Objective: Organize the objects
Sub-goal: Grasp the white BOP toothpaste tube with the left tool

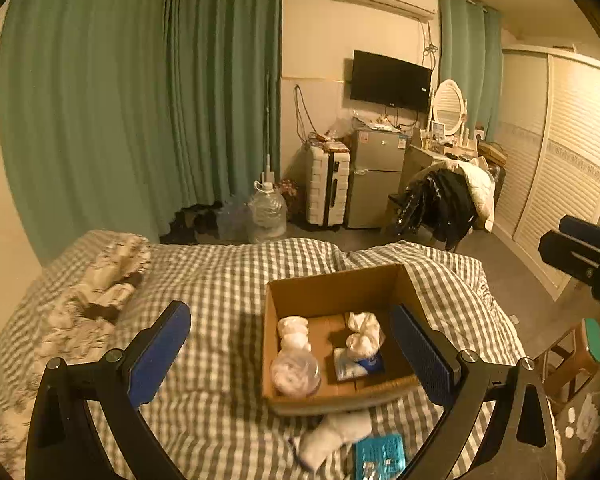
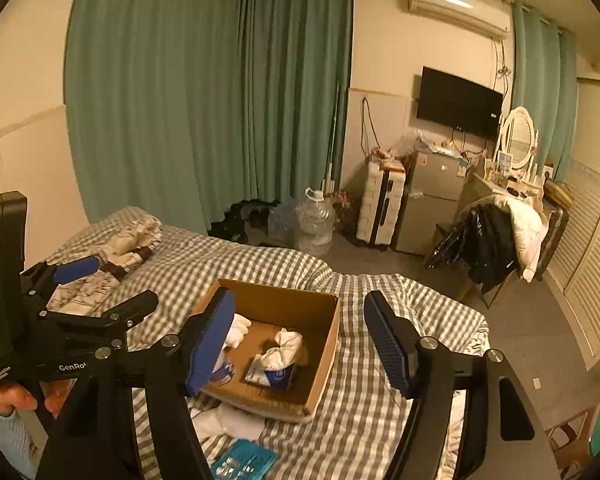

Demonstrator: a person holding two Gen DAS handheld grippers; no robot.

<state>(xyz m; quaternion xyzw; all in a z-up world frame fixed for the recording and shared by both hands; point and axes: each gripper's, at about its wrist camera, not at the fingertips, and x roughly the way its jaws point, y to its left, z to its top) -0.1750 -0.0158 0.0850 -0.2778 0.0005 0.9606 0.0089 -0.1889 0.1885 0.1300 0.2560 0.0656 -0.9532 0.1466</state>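
An open cardboard box (image 1: 340, 292) (image 2: 284, 300) sits on a bed with a grey checked cover (image 1: 204, 280) (image 2: 360, 420). Inside lie white rolled socks (image 1: 294, 332), a clear round tub (image 1: 296, 374), and a white cloth on a blue-white packet (image 1: 360, 356) (image 2: 276, 364). In front of the box lie a white cloth (image 1: 332, 436) (image 2: 228, 420) and a teal packet (image 1: 380, 456) (image 2: 244, 460). My left gripper (image 1: 292, 356) is open and empty above the box's near side. My right gripper (image 2: 300, 344) is open and empty above the box.
A crumpled patterned quilt (image 1: 92, 304) lies on the bed's far left. Beyond the bed stand a water jug (image 1: 266, 212), a white suitcase (image 1: 326, 186), a small fridge (image 1: 376, 176) and a chair with coats (image 1: 448, 200). A wooden stool (image 1: 576, 356) stands right of the bed.
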